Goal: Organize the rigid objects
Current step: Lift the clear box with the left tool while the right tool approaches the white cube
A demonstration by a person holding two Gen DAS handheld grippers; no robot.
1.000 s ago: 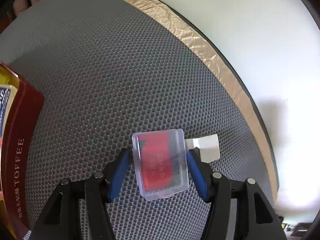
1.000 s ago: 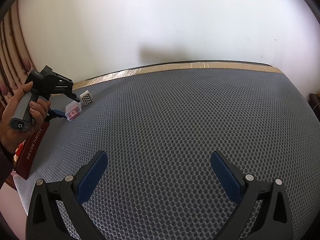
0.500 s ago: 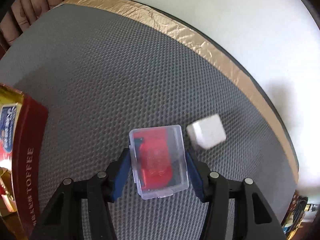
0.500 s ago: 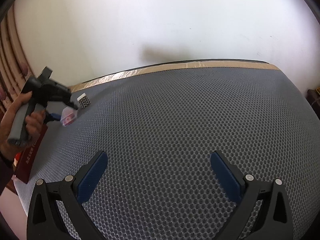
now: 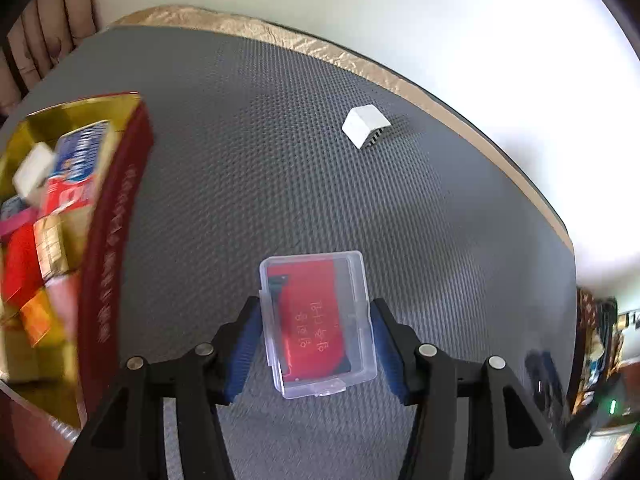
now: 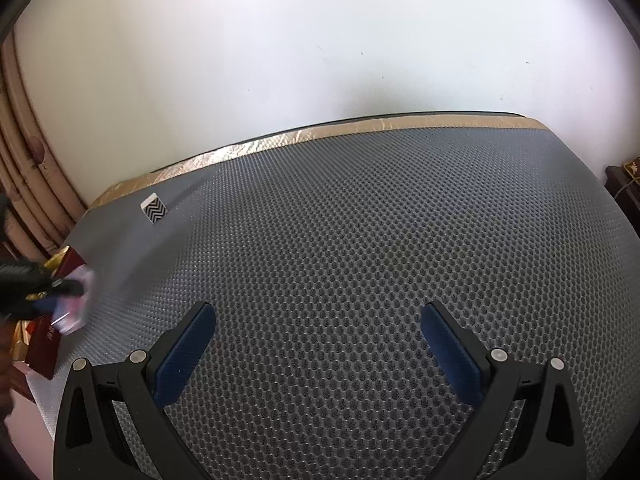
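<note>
My left gripper [image 5: 316, 320] is shut on a clear plastic case with a red card inside [image 5: 318, 322] and holds it above the grey mesh mat [image 5: 248, 160]. A red and gold toffee box [image 5: 108, 264], open and holding several small packets, lies at the left. A small white block with a black zigzag side [image 5: 365, 125] sits on the mat further off; it also shows in the right wrist view [image 6: 154, 208]. My right gripper [image 6: 318, 336] is open and empty over the mat. The left gripper [image 6: 64, 296] shows blurred at the far left there, beside the box [image 6: 46, 344].
A gold tape strip [image 6: 360, 130] edges the mat's far side against a white wall. Wooden furniture [image 6: 24, 184] stands at the left. Dark cluttered furniture [image 5: 600, 340] lies beyond the mat's right edge.
My left gripper has lifted the clear case and drawn back toward the toffee box. The white block stays on the mat, now farther away. The right gripper has not moved.
</note>
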